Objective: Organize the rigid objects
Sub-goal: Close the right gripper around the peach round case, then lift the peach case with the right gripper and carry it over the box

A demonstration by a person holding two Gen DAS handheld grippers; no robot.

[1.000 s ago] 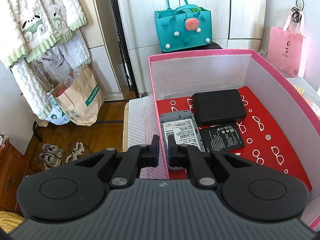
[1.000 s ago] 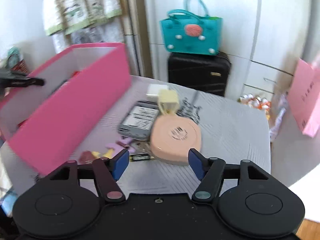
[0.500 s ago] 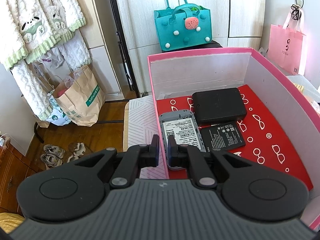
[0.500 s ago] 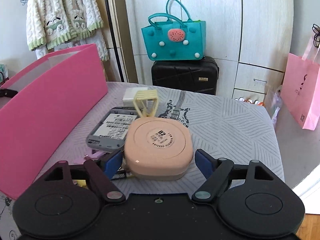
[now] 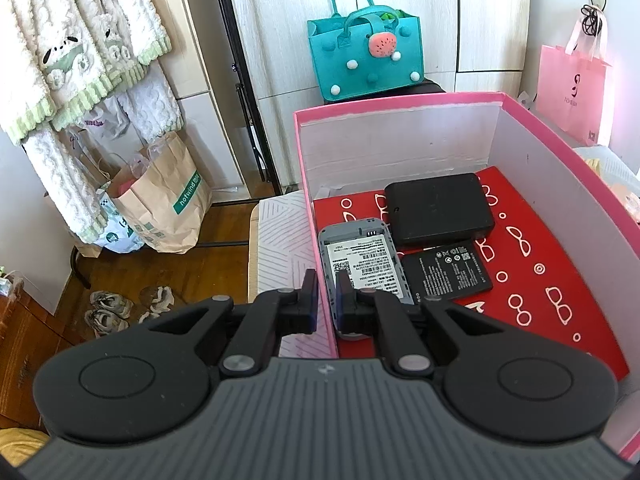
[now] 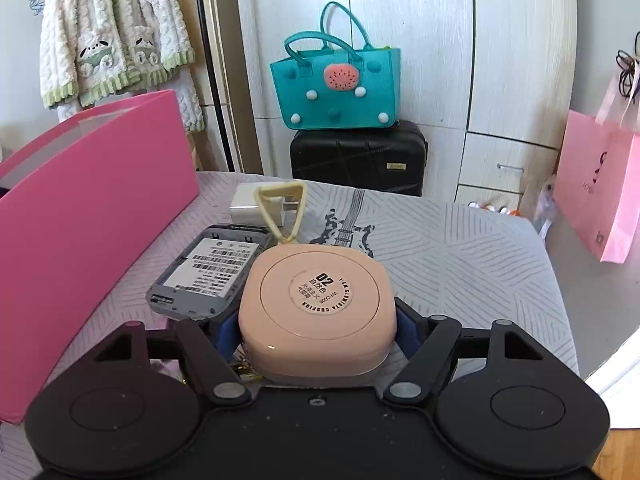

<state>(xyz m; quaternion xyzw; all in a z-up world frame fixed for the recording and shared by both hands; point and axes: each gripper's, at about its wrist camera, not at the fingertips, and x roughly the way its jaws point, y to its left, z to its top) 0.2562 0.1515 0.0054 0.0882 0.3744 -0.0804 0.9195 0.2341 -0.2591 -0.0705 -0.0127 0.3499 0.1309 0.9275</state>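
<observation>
My left gripper (image 5: 326, 288) is shut on the left wall of the pink box (image 5: 306, 184). On the box's red floor lie a black case (image 5: 438, 208), a grey device with a label (image 5: 364, 264) and a flat black battery (image 5: 446, 276). My right gripper (image 6: 316, 330) is shut on a peach rounded compact (image 6: 318, 304) with a yellow loop handle, on the table. A second grey device (image 6: 208, 272) and a white charger (image 6: 252, 208) lie just beyond it. The pink box (image 6: 92, 216) stands to the left.
The table has a grey patterned cloth (image 6: 460, 248). A black suitcase (image 6: 360, 160) with a teal bag (image 6: 336, 88) stands behind it. A pink paper bag (image 6: 596, 188) hangs at right. Small items lie under the compact, mostly hidden.
My right gripper moved forward around the peach compact and closed its fingers on its sides. My left gripper kept its hold on the box wall.
</observation>
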